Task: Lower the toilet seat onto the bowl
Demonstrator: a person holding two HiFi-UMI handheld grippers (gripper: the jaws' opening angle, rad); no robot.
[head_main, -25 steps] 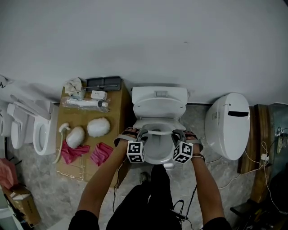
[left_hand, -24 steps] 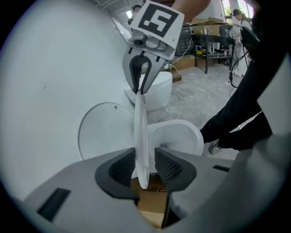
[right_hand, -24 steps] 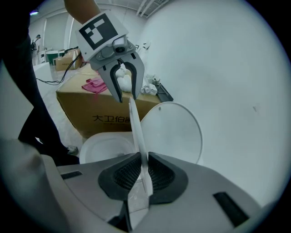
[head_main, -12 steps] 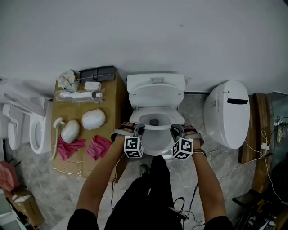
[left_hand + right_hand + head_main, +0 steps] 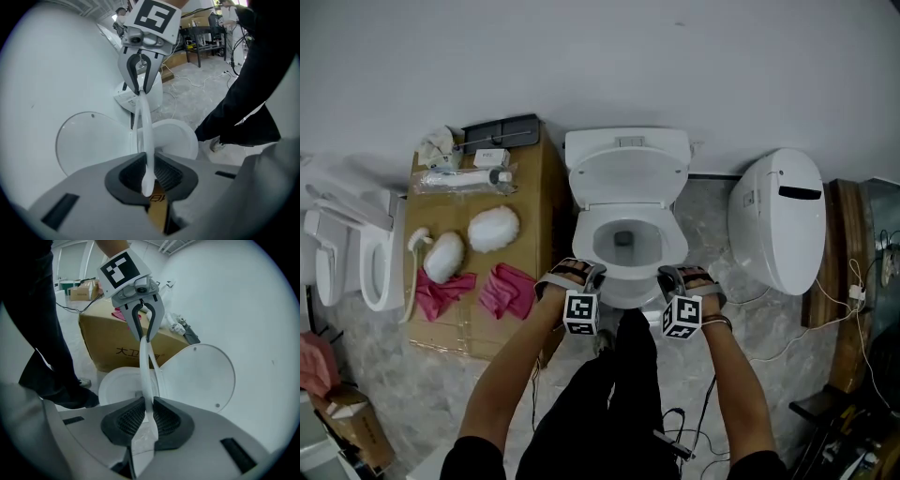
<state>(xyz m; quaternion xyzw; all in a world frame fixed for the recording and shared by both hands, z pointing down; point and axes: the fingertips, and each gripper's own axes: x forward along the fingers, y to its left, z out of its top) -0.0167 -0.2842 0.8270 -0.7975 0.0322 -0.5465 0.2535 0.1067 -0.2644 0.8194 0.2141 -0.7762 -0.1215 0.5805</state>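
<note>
White plastic toilet seat [image 5: 144, 126], clamped at its front rim by the left gripper [image 5: 147, 171], whose jaws just eased open slightly, and the right gripper [image 5: 149, 416], hangs low over the bowl [image 5: 180, 140], seemingly not yet resting.

This looks like a test or showroom space, not a home bathroom. One toilet [image 5: 626, 234] stands against a bare wall [image 5: 600, 56], with a second toilet [image 5: 776, 220] at 3 o'clock and loose seats [image 5: 370, 267] at 9 o'clock. A cardboard box [image 5: 534, 187] sits between them, and cables [image 5: 831, 287] trail over the floor [image 5: 422, 375] at 4 o'clock.
</note>
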